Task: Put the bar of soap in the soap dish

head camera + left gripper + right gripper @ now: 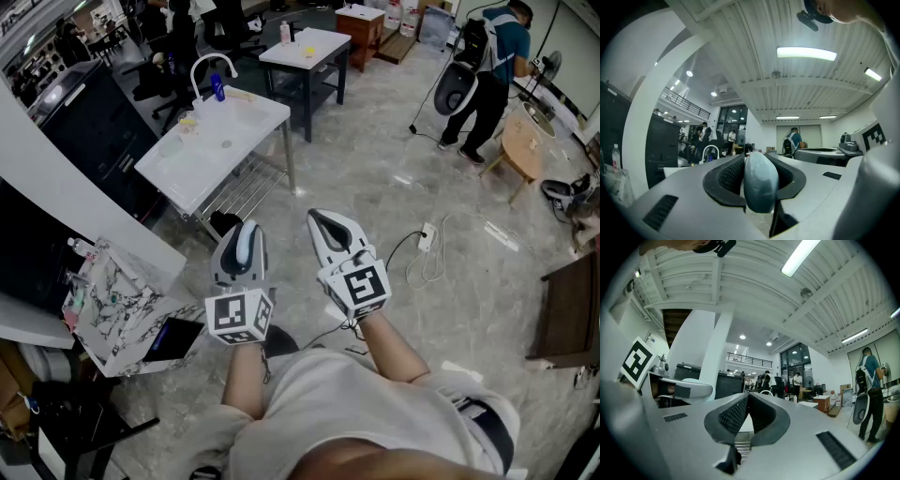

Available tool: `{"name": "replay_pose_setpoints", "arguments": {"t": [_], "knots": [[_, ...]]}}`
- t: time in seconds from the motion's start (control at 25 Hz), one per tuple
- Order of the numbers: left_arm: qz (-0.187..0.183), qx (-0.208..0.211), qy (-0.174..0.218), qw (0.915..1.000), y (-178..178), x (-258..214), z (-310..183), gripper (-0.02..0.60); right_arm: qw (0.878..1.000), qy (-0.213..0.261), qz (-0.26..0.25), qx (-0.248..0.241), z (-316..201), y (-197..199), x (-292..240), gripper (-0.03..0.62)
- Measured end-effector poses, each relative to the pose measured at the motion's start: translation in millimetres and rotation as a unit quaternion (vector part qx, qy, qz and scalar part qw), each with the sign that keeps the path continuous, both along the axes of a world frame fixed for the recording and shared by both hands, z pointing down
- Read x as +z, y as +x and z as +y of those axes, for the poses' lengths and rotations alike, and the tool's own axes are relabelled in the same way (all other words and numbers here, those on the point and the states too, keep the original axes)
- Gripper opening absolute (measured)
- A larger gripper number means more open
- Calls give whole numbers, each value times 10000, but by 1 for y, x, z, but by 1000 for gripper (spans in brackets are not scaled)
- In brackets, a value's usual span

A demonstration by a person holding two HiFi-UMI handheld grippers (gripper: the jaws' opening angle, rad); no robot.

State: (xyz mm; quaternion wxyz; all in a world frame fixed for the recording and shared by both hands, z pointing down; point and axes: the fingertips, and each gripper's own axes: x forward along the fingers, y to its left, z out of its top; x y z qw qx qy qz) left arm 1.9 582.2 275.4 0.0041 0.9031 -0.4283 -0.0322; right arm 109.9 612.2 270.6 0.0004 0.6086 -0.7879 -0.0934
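Observation:
A pale blue bar of soap [245, 247] stands on edge between the jaws of my left gripper [246, 230], which is shut on it. In the left gripper view the soap [760, 183] fills the gap of the left gripper [757, 157]. My right gripper [323, 225] is held just to its right, shut and with nothing in it; in its own view the right gripper [747, 397] has its pads meeting. Both are held level over the floor. Ahead stands a white sink table [246, 120] with a curved faucet [212, 64]. Small pale items [188, 125] lie by the faucet; I cannot make out a soap dish.
A marbled box [112, 309] and a black cabinet [89, 131] are at the left. A power strip [427, 236] with its cable lies on the floor to the right. Farther off are a white table [309, 47], a wooden stool [525, 145] and a person with a backpack [487, 66].

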Motion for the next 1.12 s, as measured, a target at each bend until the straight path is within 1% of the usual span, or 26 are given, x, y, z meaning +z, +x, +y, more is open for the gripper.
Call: {"name": "replay_pose_setpoints", "arguments": {"t": [0.16, 0.28, 0.48, 0.6, 0.72, 0.92, 1.12], "knots": [[-83, 74, 67, 9999, 1, -3, -19, 135, 9999, -47, -155, 46, -18, -7, 2, -3], [-73, 70, -10, 9999, -3, 5, -34, 135, 9996, -107, -249, 71, -31, -8, 8, -3], [47, 44, -116, 9999, -3, 18, -64, 135, 10000, 22, -19, 87, -58, 1, 12, -4], [57, 93, -122, 9999, 1, 21, -89, 135, 9999, -53, -69, 91, -85, 3, 13, -3], [114, 101, -109, 9998, 3, 19, -121, 135, 9999, -103, 90, 6, -117, -1, 16, -3], [71, 75, -174, 9998, -1, 20, -175, 135, 9994, -270, -84, -204, -169, -15, 20, -3], [92, 66, -287, 9995, -11, 18, -225, 135, 9987, -374, -71, -351, -223, -27, 19, -3]]}}
